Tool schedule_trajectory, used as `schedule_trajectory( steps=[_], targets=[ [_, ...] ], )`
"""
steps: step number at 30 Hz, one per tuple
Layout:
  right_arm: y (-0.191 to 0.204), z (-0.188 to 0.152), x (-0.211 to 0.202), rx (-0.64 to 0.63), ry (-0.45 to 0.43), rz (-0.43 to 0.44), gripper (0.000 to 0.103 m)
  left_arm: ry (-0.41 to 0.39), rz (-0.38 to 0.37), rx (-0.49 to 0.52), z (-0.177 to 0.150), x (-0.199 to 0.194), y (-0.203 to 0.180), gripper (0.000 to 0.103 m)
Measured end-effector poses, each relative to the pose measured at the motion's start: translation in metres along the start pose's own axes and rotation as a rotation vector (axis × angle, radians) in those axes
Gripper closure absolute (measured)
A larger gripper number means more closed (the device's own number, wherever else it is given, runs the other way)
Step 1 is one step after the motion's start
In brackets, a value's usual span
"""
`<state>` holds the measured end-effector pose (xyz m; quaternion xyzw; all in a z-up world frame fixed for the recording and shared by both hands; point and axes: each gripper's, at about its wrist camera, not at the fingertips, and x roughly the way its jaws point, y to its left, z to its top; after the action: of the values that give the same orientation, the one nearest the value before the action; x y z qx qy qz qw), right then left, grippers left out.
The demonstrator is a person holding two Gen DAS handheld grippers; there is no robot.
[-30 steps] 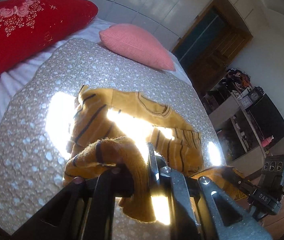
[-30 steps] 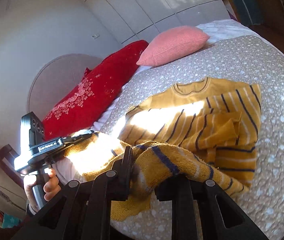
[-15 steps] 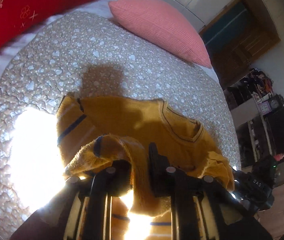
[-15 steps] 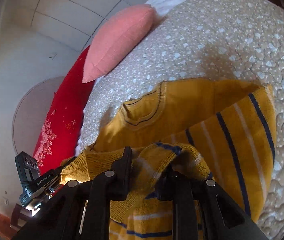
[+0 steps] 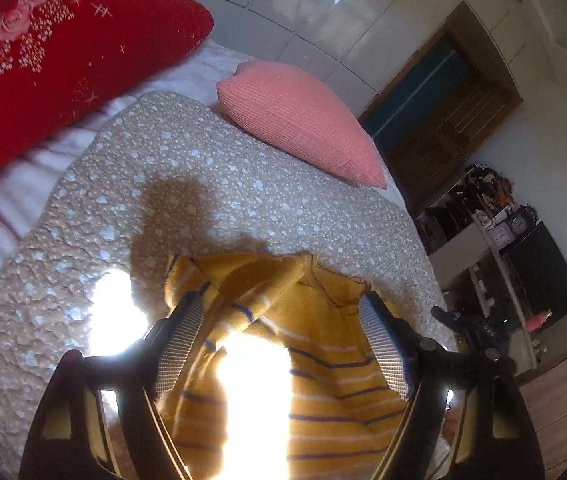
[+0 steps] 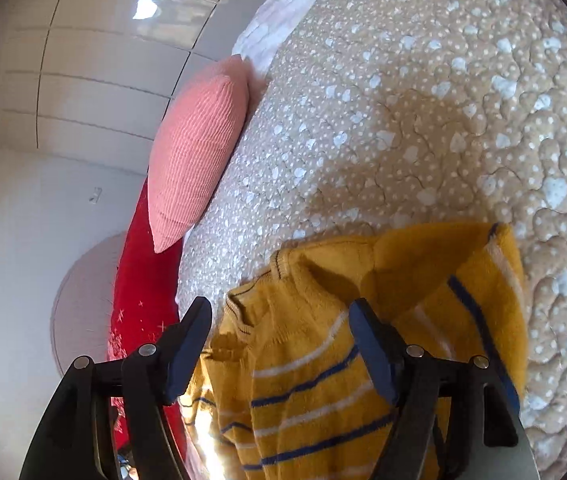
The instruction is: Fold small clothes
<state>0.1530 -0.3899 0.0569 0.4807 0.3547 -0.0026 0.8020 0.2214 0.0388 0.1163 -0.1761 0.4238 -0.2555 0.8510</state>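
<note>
A small mustard-yellow sweater [image 5: 323, 364] with navy and white stripes lies folded on the bed, its lower half laid up over its collar end. It also shows in the right wrist view [image 6: 323, 360]. My left gripper [image 5: 281, 320] is open and empty just above the folded edge, its jaws wide apart. My right gripper [image 6: 281, 324] is open and empty over the sweater's collar side. The other gripper's body [image 5: 471, 328] shows at the right of the left wrist view.
The beige heart-patterned quilt [image 5: 223, 184] covers the bed. A pink pillow [image 5: 299, 116] and a red embroidered pillow [image 5: 43, 64] lie at the head end. Shelves and a black cabinet [image 5: 539, 264] stand beyond the bed's right side, a wooden door behind them.
Both grippers carried the sweater's hem forward over the body, then opened and let it go. The hem now lies on the sweater near the collar.
</note>
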Motion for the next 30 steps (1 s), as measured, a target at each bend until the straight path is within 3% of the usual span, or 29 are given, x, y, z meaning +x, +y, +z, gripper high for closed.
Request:
schedule_trajectory(
  steps=[4,10,12,13,14,18,20,23,27,28,30],
  targets=[
    [0.025,-0.031,-0.01,-0.115,0.049,-0.045,0.027,0.005,0.12,0.104,-0.04,-0.013,0.003,0.022],
    [0.073,-0.083,0.02,-0.233,0.198,-0.067,0.027,0.004,0.159,0.112,-0.093,-0.008,0.031,0.023],
    [0.094,-0.103,0.039,-0.319,0.225,-0.13,0.031,0.02,0.16,0.111,-0.103,0.0,0.042,0.045],
    [0.105,-0.113,0.05,-0.362,0.235,-0.16,0.037,0.047,0.158,0.108,-0.106,0.007,0.048,0.082],
    [0.114,-0.122,0.061,-0.395,0.25,-0.177,0.042,0.073,0.142,0.092,-0.108,0.013,0.056,0.097],
    [0.149,-0.149,0.12,-0.53,0.27,-0.279,0.048,0.049,0.001,-0.035,-0.11,0.007,0.089,0.097],
    [0.164,-0.157,0.161,-0.612,0.276,-0.351,0.051,0.043,-0.031,-0.049,-0.107,0.003,0.093,0.097],
    [0.185,-0.173,0.211,-0.7,0.306,-0.399,0.058,0.01,0.042,-0.012,-0.105,-0.006,0.094,0.097],
    [0.214,-0.199,0.261,-0.836,0.364,-0.436,0.056,-0.005,-0.01,-0.097,-0.098,-0.013,0.117,0.097],
    [0.22,-0.202,0.264,-0.867,0.36,-0.458,0.056,-0.011,-0.001,-0.112,-0.096,-0.015,0.121,0.094],
    [0.23,-0.2,0.255,-0.859,0.341,-0.421,0.056,-0.038,0.017,-0.131,-0.095,-0.022,0.126,0.081]
  ],
)
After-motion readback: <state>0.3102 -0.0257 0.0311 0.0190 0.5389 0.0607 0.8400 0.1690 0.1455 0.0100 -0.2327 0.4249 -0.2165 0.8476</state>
